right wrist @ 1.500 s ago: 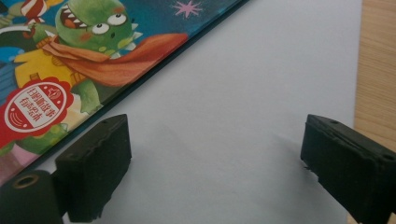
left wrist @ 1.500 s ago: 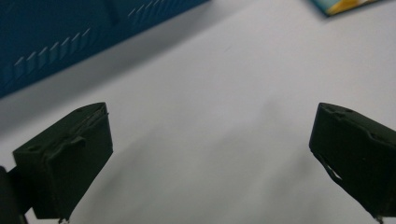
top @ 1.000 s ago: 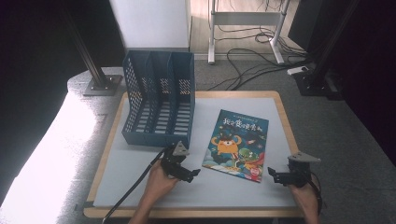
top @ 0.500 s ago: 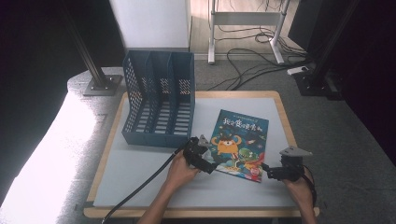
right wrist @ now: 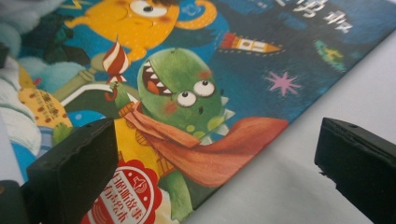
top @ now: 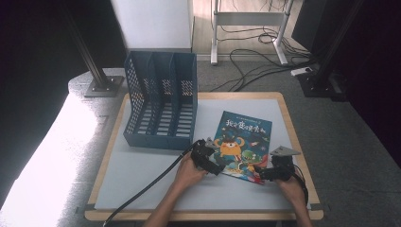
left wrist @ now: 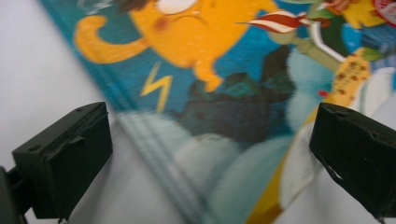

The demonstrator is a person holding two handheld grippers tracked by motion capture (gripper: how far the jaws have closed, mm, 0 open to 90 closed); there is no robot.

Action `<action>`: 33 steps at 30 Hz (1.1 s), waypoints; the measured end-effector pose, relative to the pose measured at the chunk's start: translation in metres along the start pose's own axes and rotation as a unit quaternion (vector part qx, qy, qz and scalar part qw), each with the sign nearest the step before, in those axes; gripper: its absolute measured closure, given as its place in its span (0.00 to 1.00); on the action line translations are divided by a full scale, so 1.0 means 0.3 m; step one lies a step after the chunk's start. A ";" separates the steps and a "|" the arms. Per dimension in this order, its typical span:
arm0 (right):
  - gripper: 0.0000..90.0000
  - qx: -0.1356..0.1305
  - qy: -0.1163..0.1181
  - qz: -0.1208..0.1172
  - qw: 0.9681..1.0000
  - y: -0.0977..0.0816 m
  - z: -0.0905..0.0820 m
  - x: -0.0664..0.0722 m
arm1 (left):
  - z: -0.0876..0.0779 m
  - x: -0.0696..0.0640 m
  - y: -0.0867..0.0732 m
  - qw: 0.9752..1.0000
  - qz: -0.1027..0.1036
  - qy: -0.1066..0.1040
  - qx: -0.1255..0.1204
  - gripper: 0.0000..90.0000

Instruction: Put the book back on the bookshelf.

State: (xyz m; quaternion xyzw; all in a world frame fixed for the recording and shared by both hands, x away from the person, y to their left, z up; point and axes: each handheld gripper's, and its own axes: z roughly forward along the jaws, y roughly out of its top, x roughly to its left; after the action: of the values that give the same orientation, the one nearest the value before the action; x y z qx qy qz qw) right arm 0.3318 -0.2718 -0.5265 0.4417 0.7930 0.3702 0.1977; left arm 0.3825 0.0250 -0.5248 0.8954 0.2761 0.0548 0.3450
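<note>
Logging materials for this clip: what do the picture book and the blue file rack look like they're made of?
Picture book: paper, likely a thin softcover with a smooth printed cover; it lies flat with a slim edge. Blue file rack: probably moulded plastic, matt, with slotted mesh walls.

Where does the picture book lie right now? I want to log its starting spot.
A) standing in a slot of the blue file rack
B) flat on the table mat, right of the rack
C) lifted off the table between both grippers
B: the picture book lies flat on the mat, right of the blue file rack, both grippers' jaws open at its near edge.
</note>
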 end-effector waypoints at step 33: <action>0.01 0.004 0.001 0.029 1.000 -0.036 -0.031 -0.094 | -0.075 -0.029 -0.001 0.997 0.046 0.039 0.038 0.00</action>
State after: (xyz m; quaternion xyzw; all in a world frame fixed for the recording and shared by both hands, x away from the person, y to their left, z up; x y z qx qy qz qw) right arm 0.3350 -0.3031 -0.5291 0.4650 0.7816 0.3731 0.1838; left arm 0.3686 0.0338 -0.5071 0.9168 0.2496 0.0952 0.2968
